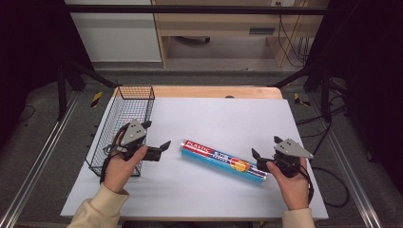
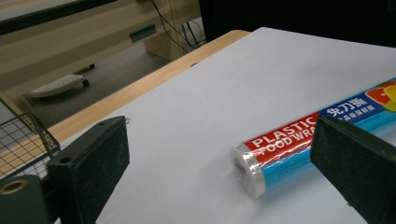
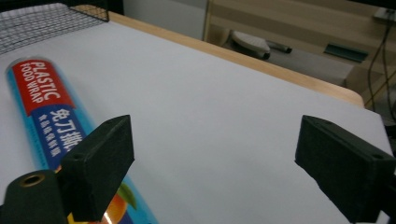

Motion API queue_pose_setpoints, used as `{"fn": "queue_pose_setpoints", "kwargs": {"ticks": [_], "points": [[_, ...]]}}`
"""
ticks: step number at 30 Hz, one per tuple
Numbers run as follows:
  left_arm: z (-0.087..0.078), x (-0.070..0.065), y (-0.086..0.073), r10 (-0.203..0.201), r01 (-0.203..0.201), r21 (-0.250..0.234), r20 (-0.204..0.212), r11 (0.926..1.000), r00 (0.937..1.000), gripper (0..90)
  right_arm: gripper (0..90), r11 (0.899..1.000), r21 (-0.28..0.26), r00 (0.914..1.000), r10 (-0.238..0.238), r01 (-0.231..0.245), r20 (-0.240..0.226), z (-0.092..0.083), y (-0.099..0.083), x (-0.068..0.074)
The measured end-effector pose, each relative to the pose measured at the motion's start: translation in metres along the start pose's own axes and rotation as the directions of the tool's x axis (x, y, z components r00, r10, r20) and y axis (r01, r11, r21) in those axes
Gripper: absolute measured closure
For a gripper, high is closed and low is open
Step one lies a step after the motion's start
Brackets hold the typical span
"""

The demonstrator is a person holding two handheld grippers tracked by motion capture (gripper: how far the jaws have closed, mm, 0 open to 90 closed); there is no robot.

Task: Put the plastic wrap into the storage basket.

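As it lies flat, wrap roll (image 1: 224, 162) slanting near-right to far-left

A glossy plastic-wrapped roll of food wrap (image 1: 223, 162) lies on a matt, smooth pale sheet (image 1: 214, 123) covering a light wooden desk (image 1: 218, 92). Beside it stands a black wire-mesh basket (image 1: 124, 124). Each hand-held gripper, left (image 1: 157, 139) and right (image 1: 264, 151), shows matt black jaws and a dull grey plate.
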State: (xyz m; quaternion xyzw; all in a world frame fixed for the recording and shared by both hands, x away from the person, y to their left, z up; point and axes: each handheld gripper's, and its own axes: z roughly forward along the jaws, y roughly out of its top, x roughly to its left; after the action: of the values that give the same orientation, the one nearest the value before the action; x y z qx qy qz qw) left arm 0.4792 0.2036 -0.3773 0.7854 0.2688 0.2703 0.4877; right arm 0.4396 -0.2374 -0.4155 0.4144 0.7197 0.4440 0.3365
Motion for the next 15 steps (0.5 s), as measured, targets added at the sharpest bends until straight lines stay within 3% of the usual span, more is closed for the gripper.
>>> {"fn": "queue_pose_setpoints", "kwargs": {"ticks": [4,8,12,15], "points": [[-0.003,0.0,0.001,0.014,-0.014,0.005,-0.003,0.9999,0.9999,3.4,14.2,0.998,0.034,0.9978,-0.049,0.051,-0.044,0.004,0.006,0.008],[-0.003,-0.004,0.001,0.032,-0.032,0.02,0.007,0.9993,0.9995,3.2,13.2,0.99,0.068,0.9906,-0.12,0.125,-0.066,0.002,0.014,0.013],[-0.002,-0.006,0.003,0.017,-0.017,0.018,0.043,0.9997,0.9989,3.4,11.6,0.986,0.082,0.9864,-0.142,0.149,-0.083,-0.003,0.027,0.011],[-0.001,-0.009,0.003,0.03,-0.031,0.027,0.043,0.9991,0.9986,3.3,8.3,0.984,0.106,0.9851,-0.132,0.144,-0.11,-0.004,0.035,0.01]]}}
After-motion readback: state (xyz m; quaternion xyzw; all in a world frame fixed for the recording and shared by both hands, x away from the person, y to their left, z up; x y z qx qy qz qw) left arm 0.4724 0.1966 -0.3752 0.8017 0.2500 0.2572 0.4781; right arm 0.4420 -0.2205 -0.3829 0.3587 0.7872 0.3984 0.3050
